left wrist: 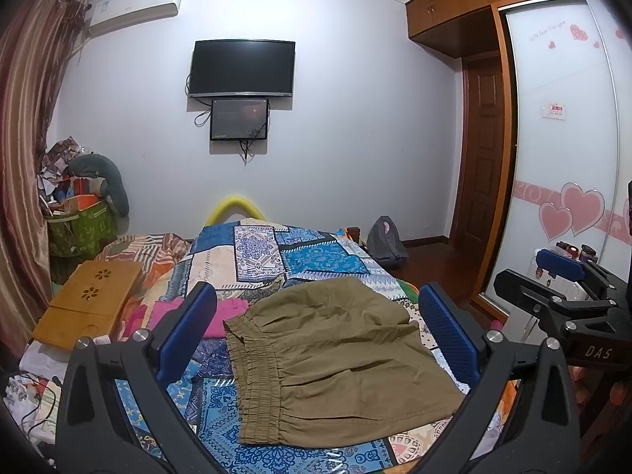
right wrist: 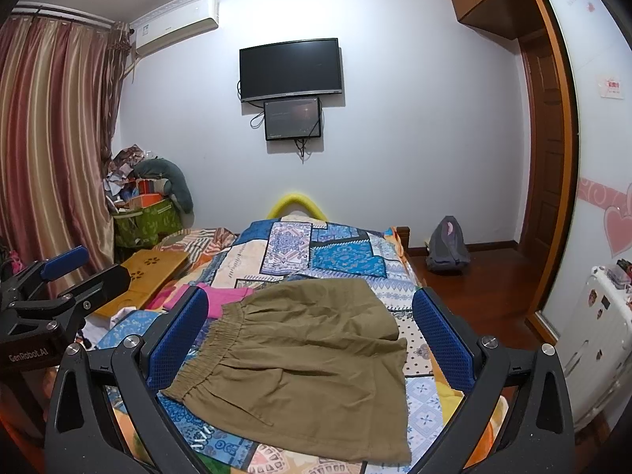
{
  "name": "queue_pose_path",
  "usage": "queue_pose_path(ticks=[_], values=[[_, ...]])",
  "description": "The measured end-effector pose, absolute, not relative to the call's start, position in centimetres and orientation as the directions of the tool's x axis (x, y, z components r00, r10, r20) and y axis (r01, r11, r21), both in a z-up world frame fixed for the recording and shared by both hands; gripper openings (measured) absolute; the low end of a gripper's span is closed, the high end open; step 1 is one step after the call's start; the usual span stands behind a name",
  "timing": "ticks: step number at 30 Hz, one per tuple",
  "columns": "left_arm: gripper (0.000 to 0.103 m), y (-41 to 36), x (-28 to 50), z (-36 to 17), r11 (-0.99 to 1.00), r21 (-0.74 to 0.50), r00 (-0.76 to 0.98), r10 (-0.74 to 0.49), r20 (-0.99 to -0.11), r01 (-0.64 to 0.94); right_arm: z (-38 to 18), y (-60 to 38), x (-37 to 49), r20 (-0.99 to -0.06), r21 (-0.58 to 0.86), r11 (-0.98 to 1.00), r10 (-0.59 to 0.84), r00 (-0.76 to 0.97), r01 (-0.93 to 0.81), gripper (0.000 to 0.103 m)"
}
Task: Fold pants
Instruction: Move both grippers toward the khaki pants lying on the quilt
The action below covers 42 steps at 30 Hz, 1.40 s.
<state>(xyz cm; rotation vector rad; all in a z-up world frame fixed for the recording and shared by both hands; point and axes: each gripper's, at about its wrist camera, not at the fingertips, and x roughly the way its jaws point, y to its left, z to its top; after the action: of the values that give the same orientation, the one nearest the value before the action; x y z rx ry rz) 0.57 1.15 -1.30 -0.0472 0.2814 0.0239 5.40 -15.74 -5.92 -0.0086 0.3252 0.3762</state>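
- The left hand-held gripper (left wrist: 316, 331) hovers over the bed (left wrist: 316, 260) with its blue pads wide apart and nothing between them; the pants (left wrist: 339, 363) lie straight ahead and below, framed between the two fingers
- The pants are olive-brown, thin woven cloth, lying flat in a broad, short shape that looks already folded at least once; the gathered elastic waistband (left wrist: 252, 379) runs along the left edge, towards and away from the cameras, and the plain hem edge faces right
- Their longer axis appears to run left to right, waistband to hem, so the judgement is that a further fold would carry one end across the other
- The right hand-held gripper (right wrist: 310, 331) is also spread open and empty, above the same pants (right wrist: 300, 371)
- Neither hand-held gripper touches the cloth; the left one seems nearer the waistband, the right one nearer the hem side
- The bed cover is a busy blue patchwork print, soft and slightly rumpled; pink cloth (right wrist: 225, 300) lies just beyond the waistband
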Motion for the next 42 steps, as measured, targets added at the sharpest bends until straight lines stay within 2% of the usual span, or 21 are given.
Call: queue_pose_path(ticks=[42], values=[[0.103, 1.52, 1.29, -1.61, 0.998, -0.044, 0.957, 0.024, -0.29, -0.038, -6.34, -15.26, 6.17, -0.335, 0.052, 0.929, 0.361, 0.87, -0.366, 0.103]])
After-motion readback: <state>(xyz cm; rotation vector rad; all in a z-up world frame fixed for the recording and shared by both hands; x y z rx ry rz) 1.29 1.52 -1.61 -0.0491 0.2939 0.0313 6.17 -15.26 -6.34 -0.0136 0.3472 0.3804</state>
